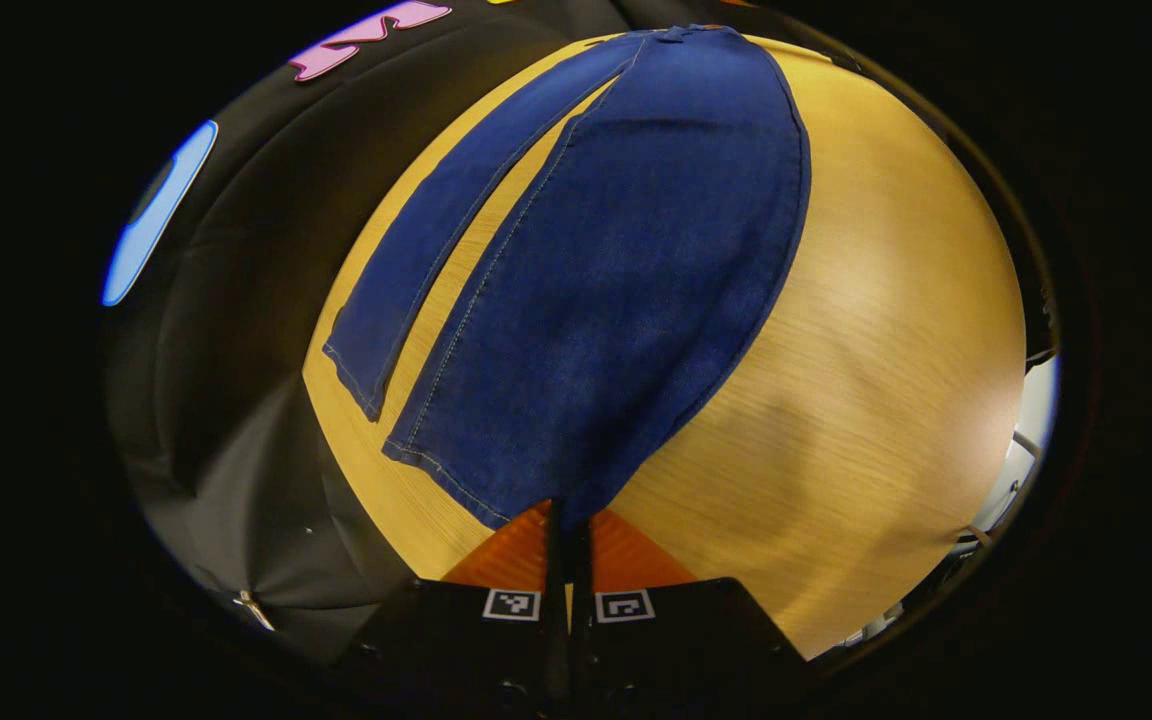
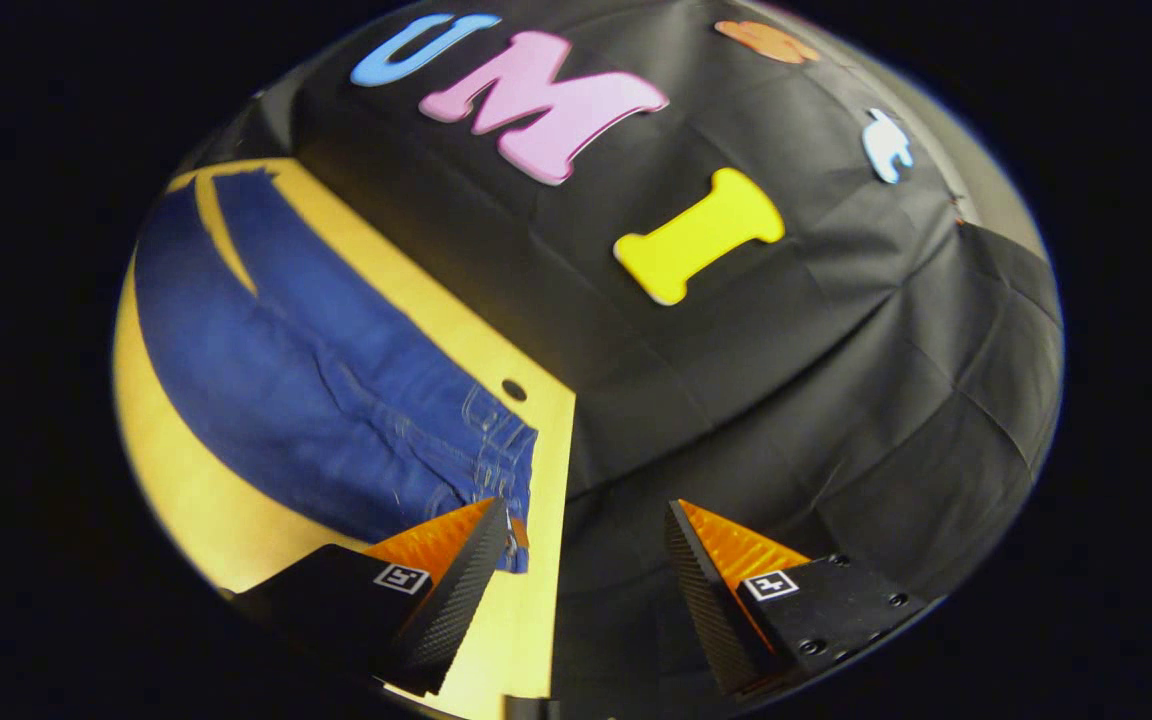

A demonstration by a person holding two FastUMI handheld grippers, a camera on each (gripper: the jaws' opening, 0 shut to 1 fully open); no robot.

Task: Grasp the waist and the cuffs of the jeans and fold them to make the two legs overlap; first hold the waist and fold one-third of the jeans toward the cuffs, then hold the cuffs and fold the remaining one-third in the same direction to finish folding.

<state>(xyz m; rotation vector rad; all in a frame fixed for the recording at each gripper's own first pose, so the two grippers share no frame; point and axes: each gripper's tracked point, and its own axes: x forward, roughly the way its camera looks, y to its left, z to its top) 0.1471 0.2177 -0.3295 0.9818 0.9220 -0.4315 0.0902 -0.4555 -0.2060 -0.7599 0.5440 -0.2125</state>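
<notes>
Left gripper view: left gripper point(image 1: 567, 520) at bottom centre, fingers drawn together with only a thin slit between them, tips at the hem of the nearer leg cuff point(image 1: 466, 480). Whether denim is pinched between them cannot be told. Jeans point(image 1: 626, 270) lie flat on the wooden table point(image 1: 886, 380), legs running away toward the waist at the far edge; second cuff point(image 1: 351, 375) just to the left, a strip of table between the legs.

Right gripper view: right gripper point(image 2: 586, 520) jaws wide apart, nothing between them. Left fingertip touches or overlaps the waistband point(image 2: 496, 450) near the table's edge. Beyond, black cloth wall point(image 2: 836, 330).
</notes>
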